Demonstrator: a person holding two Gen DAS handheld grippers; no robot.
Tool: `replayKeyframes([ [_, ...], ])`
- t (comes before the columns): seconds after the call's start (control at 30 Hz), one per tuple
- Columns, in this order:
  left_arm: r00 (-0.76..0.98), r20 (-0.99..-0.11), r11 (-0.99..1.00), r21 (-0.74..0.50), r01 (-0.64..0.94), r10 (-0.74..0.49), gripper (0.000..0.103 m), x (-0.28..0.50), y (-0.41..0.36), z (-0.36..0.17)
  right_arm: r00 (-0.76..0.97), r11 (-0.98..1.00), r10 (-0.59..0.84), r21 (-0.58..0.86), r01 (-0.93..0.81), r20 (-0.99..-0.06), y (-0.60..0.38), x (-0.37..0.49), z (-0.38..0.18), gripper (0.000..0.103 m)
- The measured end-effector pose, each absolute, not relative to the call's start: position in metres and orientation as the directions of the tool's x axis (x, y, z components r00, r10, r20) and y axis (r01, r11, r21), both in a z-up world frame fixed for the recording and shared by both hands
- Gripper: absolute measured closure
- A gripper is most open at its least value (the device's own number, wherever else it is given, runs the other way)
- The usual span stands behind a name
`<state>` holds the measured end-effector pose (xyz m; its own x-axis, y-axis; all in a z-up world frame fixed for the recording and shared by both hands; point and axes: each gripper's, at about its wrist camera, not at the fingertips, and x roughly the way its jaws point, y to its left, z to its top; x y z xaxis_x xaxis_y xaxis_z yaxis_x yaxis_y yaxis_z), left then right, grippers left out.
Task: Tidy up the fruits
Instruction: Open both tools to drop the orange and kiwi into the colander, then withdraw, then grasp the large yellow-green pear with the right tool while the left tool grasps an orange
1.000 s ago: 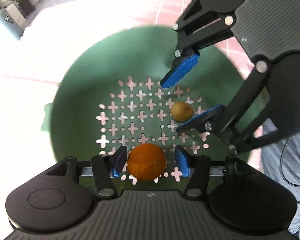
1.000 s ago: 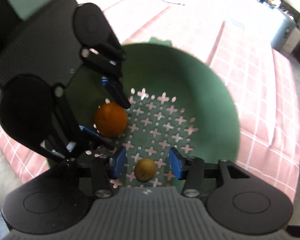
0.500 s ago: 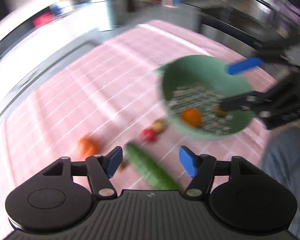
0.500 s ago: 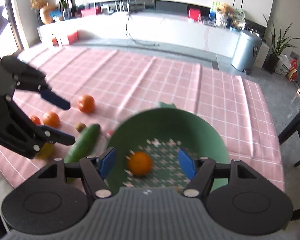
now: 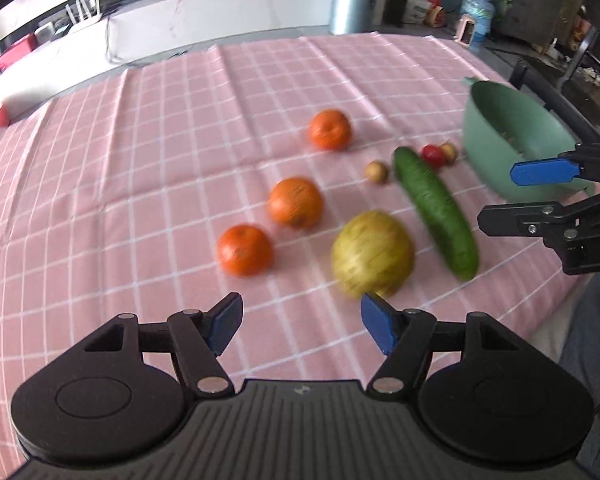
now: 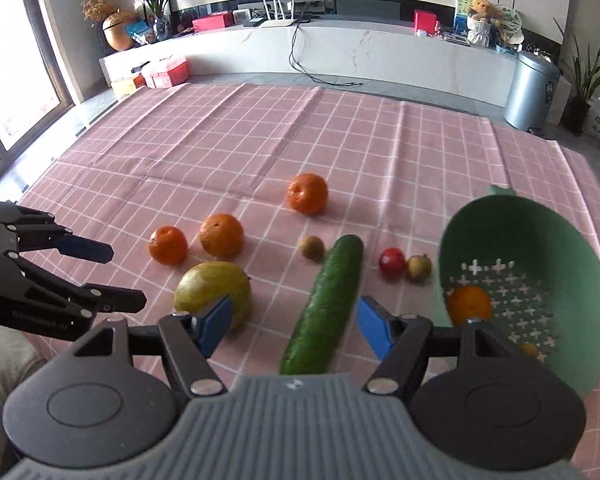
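Both grippers hang above the near edge of the table, each pointing down at the pink checked cloth (image 6: 260,152). The left gripper (image 5: 300,326) stands wide with nothing between its blue pads; its jaws opened within the last second and have held since. The right gripper (image 6: 292,326) is wide too, its jaws having just been opening, and nothing is gripped, though the near end of the cucumber (image 6: 326,304) lies below the gap. Fruit is scattered across the cloth: three oranges, one farther back (image 6: 307,193) and two close together nearer the left (image 6: 221,235) (image 6: 168,245). A big yellow-green fruit (image 6: 212,288) sits just in front of those two, beside the cucumber. A small brown fruit (image 6: 311,247) lies by the cucumber's far end. On the other side a small red fruit (image 6: 392,261) and a small tan one (image 6: 419,267) touch or nearly touch. Just beyond them stands the green colander (image 6: 540,232) at the right edge, holding an orange (image 6: 469,305) and a smaller yellowish piece (image 6: 529,349), partly hidden.
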<state>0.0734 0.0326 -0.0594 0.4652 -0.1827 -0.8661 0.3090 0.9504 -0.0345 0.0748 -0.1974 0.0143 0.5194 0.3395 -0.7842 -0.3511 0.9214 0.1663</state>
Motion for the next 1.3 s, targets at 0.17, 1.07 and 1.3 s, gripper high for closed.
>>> replayKeyframes([
  [0.17, 0.468, -0.867, 0.965, -0.056, 0.255, -0.174, 0.023, 0.061, 0.067, -0.064, 0.496, 0.929, 0.332, 0.188, -0.317, -0.803, -0.164, 0.083, -0.005, 0.021],
  [1.07, 0.490, -0.843, 0.968, -0.127, 0.217, -0.221, 0.023, 0.072, 0.085, -0.083, 0.394, 0.920, 0.377, 0.288, -0.268, -0.838, -0.125, 0.113, -0.065, 0.039],
  [1.3, 0.513, -0.819, 0.954, -0.128, 0.272, -0.257, 0.023, 0.095, 0.066, -0.089, 0.417, 0.920, 0.367, 0.257, -0.297, -0.831, -0.141, 0.107, -0.062, 0.039],
])
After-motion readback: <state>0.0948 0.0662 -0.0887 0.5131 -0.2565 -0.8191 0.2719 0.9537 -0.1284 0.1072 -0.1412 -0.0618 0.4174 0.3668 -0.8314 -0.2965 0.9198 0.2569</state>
